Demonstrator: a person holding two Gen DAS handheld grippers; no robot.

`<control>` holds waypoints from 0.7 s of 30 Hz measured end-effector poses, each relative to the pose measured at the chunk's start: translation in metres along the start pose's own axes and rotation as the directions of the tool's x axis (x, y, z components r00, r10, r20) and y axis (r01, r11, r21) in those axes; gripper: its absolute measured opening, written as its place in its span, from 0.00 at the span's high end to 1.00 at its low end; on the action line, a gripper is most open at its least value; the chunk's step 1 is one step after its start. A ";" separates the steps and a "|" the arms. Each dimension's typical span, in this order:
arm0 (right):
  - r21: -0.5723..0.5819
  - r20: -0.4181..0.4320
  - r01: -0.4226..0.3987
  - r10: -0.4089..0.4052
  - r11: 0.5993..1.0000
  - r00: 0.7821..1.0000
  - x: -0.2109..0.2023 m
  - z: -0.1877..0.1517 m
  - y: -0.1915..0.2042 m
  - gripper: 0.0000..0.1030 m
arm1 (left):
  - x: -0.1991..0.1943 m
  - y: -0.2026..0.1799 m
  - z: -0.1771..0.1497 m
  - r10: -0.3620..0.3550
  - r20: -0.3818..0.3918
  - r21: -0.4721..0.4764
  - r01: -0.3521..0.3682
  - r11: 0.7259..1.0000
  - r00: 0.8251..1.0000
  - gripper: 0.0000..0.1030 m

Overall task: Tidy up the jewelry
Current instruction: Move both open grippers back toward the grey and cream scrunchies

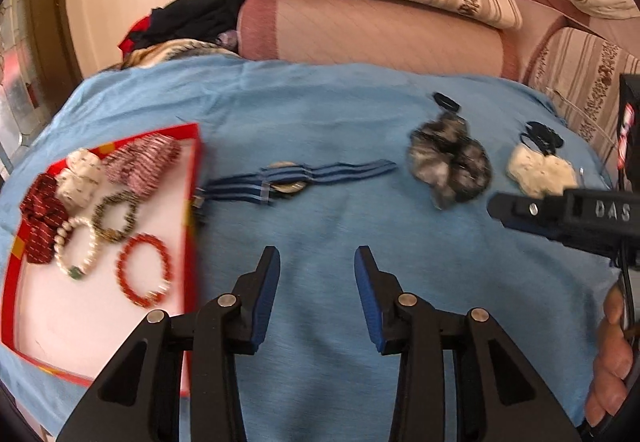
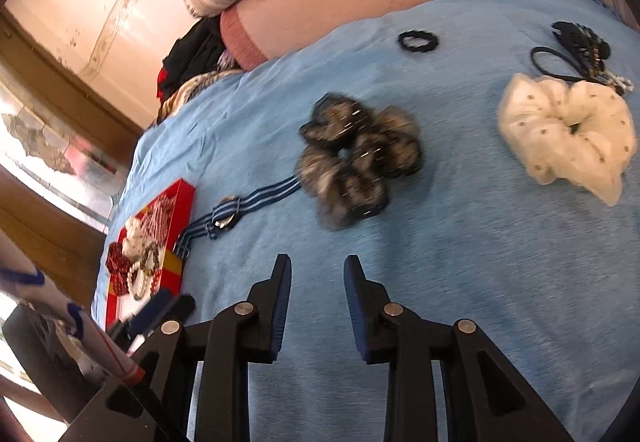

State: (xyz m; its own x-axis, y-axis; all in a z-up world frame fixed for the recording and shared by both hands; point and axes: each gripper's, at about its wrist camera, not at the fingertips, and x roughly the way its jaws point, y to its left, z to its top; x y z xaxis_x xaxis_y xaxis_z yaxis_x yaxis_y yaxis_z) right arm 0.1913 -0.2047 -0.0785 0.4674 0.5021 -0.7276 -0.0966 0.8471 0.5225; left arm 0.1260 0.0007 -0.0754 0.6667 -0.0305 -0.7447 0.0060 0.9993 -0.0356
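Both the left gripper (image 1: 316, 262) and right gripper (image 2: 317, 270) hover wide and empty over a blue cloth (image 1: 320, 121). A striped watch (image 1: 286, 183) lies just beside the red tray (image 1: 191, 169) of bracelets; past the watch lie a grey scrunchie (image 2: 356, 157) and a cream scrunchie (image 2: 568, 133).

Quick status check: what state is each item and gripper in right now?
Left gripper: open, empty.
Right gripper: open, empty.
Red tray: holding bracelets and scrunchies.
Striped watch: flat on cloth, beside tray.
Grey scrunchie: loose on cloth.
Cream scrunchie: loose on cloth.
Black hair tie: loose on cloth.
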 end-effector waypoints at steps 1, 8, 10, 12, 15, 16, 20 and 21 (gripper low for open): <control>0.009 0.006 0.000 0.000 1.000 1.000 -0.003 0.002 -0.004 0.71 | 0.001 -0.006 0.000 -0.008 -0.008 0.005 0.008 1.000 1.000 0.64; 0.064 0.050 -0.006 0.003 0.998 0.999 -0.027 0.011 -0.029 0.71 | -0.003 -0.045 0.000 -0.043 -0.029 0.063 0.044 0.997 0.999 0.63; 0.090 0.067 -0.008 0.002 0.996 0.998 -0.036 0.015 -0.041 0.71 | -0.004 -0.051 0.001 -0.047 -0.030 0.073 0.049 0.996 0.998 0.63; 0.123 0.091 -0.006 -0.006 0.992 0.996 -0.047 0.020 -0.055 0.71 | -0.006 -0.057 0.002 -0.049 -0.029 0.084 0.052 0.995 0.998 0.62; 0.190 0.142 -0.003 -0.024 0.982 0.990 -0.068 0.029 -0.083 0.71 | -0.008 -0.063 0.004 -0.049 -0.029 0.093 0.051 0.994 0.998 0.62; 0.213 0.156 0.008 -0.042 0.977 0.987 -0.074 0.032 -0.092 0.70 | -0.008 -0.063 0.005 -0.049 -0.029 0.093 0.052 0.994 0.998 0.62; 0.295 0.185 0.063 -0.122 0.953 0.975 -0.094 0.039 -0.130 0.63 | -0.008 -0.065 0.009 -0.062 -0.039 0.083 0.065 0.994 0.997 0.60; 0.317 0.187 0.062 -0.126 0.947 0.974 -0.096 0.039 -0.138 0.63 | -0.008 -0.065 0.010 -0.063 -0.041 0.079 0.066 0.995 0.997 0.60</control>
State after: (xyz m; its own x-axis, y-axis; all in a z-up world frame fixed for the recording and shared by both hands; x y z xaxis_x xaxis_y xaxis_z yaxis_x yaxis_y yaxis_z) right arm 0.1943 -0.3771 -0.0634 0.6315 0.3503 -0.6918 0.2155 0.7777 0.5905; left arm 0.1282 -0.0639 -0.0605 0.6342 -0.0940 -0.7675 0.1091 0.9935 -0.0316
